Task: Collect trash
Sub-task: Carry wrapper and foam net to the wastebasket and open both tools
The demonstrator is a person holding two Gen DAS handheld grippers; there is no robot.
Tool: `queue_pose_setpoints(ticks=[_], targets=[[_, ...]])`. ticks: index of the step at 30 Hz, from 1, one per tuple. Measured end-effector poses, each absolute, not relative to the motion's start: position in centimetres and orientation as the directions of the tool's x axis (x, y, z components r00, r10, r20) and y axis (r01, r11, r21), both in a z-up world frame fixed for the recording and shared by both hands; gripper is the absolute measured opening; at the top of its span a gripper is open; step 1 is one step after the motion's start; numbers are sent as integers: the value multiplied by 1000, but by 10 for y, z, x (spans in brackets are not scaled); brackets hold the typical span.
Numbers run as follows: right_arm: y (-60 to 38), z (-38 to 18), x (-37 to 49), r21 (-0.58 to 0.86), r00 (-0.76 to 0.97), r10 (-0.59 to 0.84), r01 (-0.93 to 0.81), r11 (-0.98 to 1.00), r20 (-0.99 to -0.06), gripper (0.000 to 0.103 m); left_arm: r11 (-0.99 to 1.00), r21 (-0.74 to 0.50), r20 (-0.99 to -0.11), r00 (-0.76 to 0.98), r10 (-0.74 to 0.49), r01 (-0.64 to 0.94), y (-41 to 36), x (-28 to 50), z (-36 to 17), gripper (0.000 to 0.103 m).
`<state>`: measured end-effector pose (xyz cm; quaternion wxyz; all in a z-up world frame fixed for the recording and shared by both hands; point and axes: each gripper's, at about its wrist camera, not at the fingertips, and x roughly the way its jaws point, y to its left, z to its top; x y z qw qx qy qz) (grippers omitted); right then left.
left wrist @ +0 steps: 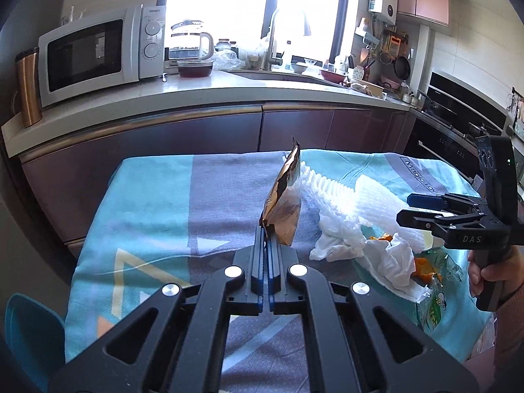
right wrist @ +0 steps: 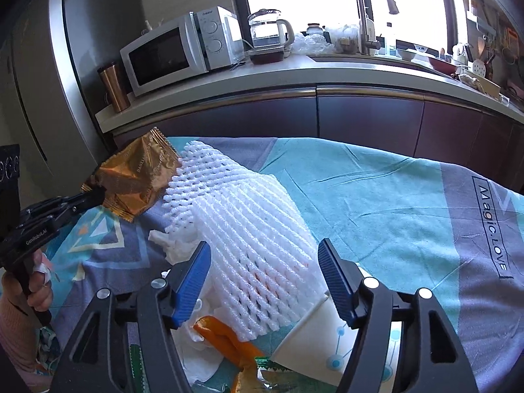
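We hold the left gripper (left wrist: 266, 229) clenched on the bottom corner of a gold foil snack wrapper (left wrist: 284, 196), so the wrapper stands up off the table instead of lying in the heap. Pinching it by a sealed corner makes sense: the foil is thin and slippery, and the crimped edge gives the fingers something stiff to bite on. In the right wrist view the same wrapper (right wrist: 137, 177) hangs clear above the tablecloth (right wrist: 376, 196), beside the far end of the white foam fruit net (right wrist: 249, 235).

Our right gripper (right wrist: 263, 278) is spread wide, its blue pads (right wrist: 191, 281) standing on either side of the near end of the foam net without squeezing it. We judge this as lining up for the next pick: the net is bulky and springy, so a wide opening is needed to get around it.

The rest of the trash lies bunched at the table's right side: crumpled white tissues (left wrist: 386, 255), orange peel (right wrist: 229, 337), a paper cup (right wrist: 324, 337) tipped on its side under the net, and a green plastic wrapper (left wrist: 435, 308). Keeping it heaped there leaves each piece within short reach of the right gripper.

No bin shows in either view, so we cannot tell where the lifted wrapper is headed.
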<state>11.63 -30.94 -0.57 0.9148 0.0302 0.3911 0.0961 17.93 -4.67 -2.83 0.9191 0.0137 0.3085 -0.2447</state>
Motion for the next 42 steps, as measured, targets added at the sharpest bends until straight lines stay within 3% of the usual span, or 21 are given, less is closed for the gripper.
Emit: queue_pose_setpoints(ticks=[4,6,11,13,21,29,42], targets=[[-298,-11,119,78,660,176,-175,981,-730,65,890,-152,-573,695,-433,429,-27,172,-30,2],[-295,-15,122,61,651,169,-186,981,-740,56,895,-164,-571,700,-428,414,-18,168,-31,2],[-292,-12,121,52,655,175,-203,978,-735,20,904,-178,-561,715,-417,388,2,152,-30,2],[-292,-9,118,62,663,185,-205,977,-725,15,909,-176,-556,724,-408,378,7,148,-29,2],[-294,19,97,87,733,207,-198,976,-648,12,916,-183,-540,742,-397,357,31,128,-22,2],[-267,42,71,160,753,333,-296,942,-567,12,924,-201,-525,761,-382,326,62,104,-16,2],[-172,32,57,237,627,542,-506,829,-559,12,955,-211,-502,815,-289,209,127,63,-10,2]])
